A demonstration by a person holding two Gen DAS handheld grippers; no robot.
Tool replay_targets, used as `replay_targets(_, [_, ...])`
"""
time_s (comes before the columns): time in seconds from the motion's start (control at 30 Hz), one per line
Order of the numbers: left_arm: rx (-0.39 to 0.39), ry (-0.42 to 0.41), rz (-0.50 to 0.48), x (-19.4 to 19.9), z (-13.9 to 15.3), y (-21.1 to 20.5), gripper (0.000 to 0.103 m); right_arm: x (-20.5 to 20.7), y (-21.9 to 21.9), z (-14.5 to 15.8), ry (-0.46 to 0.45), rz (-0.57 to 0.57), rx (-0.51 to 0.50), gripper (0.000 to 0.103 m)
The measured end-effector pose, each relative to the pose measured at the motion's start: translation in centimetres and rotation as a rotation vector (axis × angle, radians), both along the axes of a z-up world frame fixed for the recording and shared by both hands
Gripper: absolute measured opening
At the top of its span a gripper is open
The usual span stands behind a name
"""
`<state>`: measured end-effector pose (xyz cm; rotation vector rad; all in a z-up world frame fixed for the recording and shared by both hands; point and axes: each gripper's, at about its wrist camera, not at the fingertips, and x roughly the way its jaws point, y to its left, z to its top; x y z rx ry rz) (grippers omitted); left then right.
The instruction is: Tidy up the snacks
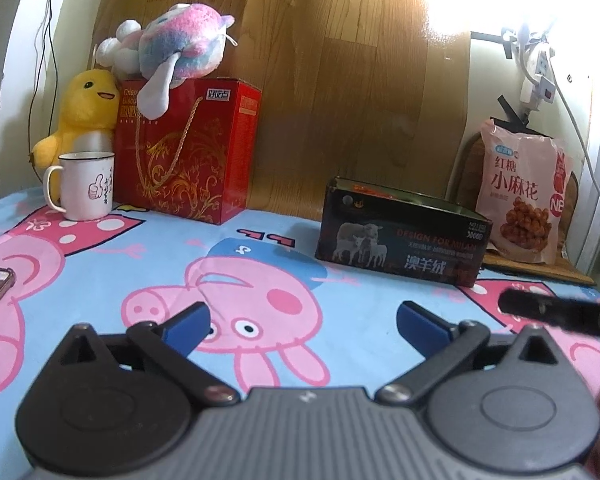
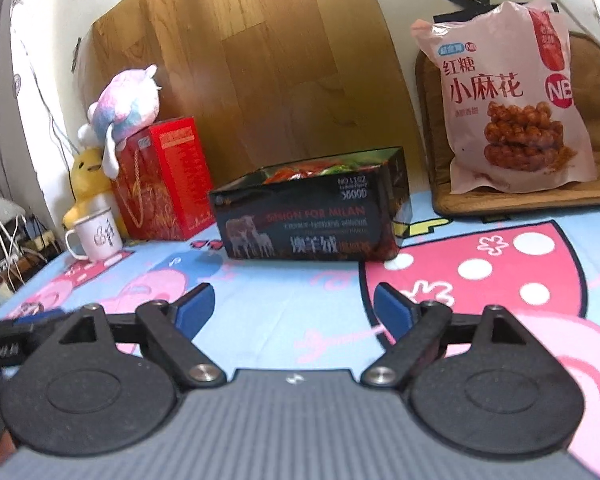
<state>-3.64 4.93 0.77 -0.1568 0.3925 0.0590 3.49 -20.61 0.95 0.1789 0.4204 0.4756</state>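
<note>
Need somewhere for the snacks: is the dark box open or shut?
Open: the dark box has no lid, and colourful packets show inside over its rim.

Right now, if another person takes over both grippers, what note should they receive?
Left gripper: open, empty, above the cartoon blanket.
Right gripper: open, empty, facing the black box.
Black box: open top, colourful snack packets already visible inside.
Pink snack bag: upright on the brown mat behind the box, to the right, not in the box.
Done: some snacks appear boxed. Left: probably the pink bag; judge whether it fits.
</note>
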Motion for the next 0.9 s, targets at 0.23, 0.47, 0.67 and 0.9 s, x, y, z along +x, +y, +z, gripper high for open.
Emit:
replay_targets(0.23, [0.037, 0.001, -0.016, 0.0, 0.2, -0.3, 0.103, -1.3, 0.1, 0.1, -0.024, -0.048, -0.013, 0.089])
replay_targets(0.47, [0.127, 0.008, -0.024, 0.7, 0.4, -2.4, 0.103, -2.2, 0.0, 0.0, -0.021, -0.094, -0.008, 0.09])
replay_targets(0.67, [0.2, 0.067, -0.018, 3.0, 0.2, -4.3, 0.103, -3.5, -0.2, -0.1, -0.023, -0.126, -0.001, 0.091])
replay_targets(0.9, [0.234, 0.078, 0.007, 4.5, 0.8, -5.3, 0.103, -3.5, 0.0, -0.1, -0.004, -0.159, -0.011, 0.092])
